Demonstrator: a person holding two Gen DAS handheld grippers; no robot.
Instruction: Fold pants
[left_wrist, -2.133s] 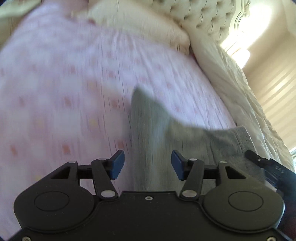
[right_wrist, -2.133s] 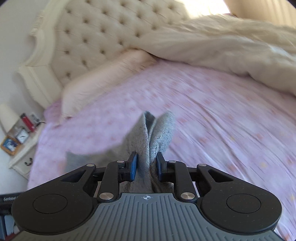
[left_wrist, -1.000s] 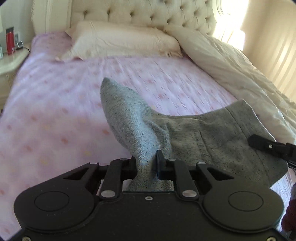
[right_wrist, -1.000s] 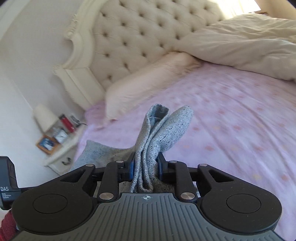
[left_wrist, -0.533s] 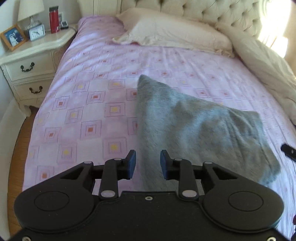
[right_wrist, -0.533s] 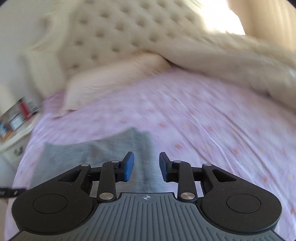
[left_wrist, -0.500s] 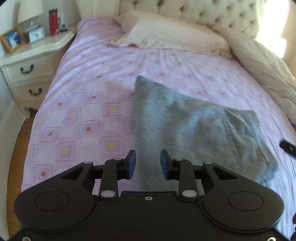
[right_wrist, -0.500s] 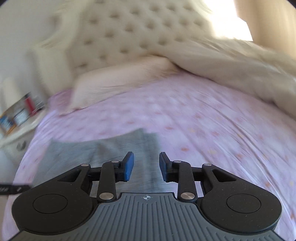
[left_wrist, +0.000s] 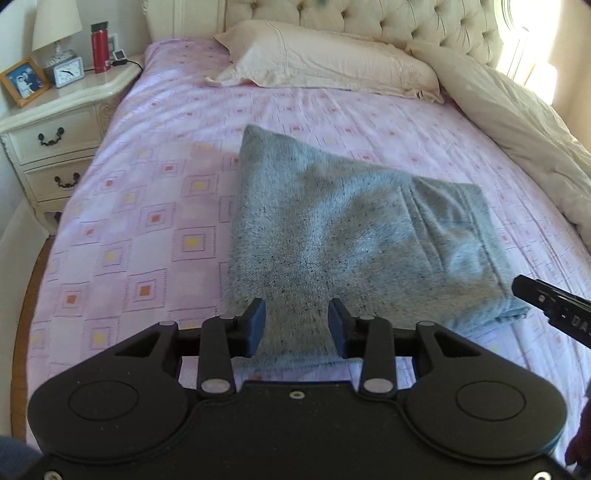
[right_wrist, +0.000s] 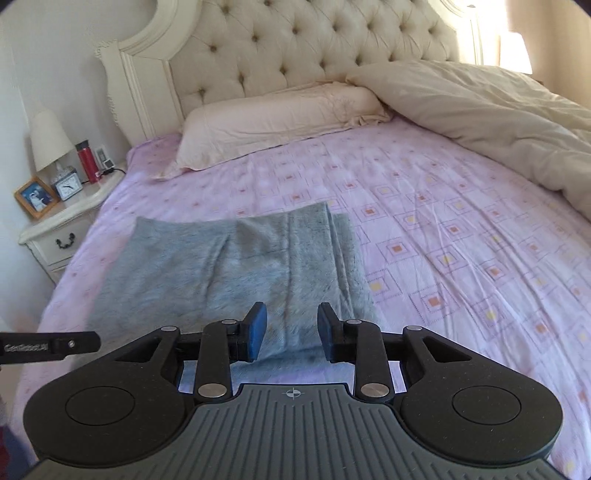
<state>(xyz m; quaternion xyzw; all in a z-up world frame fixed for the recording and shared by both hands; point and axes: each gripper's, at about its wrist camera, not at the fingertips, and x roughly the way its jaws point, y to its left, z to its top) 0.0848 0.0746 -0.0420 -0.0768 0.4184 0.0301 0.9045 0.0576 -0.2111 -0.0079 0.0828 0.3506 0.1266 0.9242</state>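
Folded grey pants flat on bed, long axis crosswise.

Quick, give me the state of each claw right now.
Left claw: jaws opening, not gripping; the grey pants lie on the bed beneath it.
Right claw: open, holding nothing, above the pants.

- The bed wears a pink sheet printed with small squares and backs onto a tufted cream headboard.
- Grey pants, folded into a flat stack, lie on the sheet near its foot.
- A cream pillow rests against the headboard.
- A cream duvet is bunched along one side.
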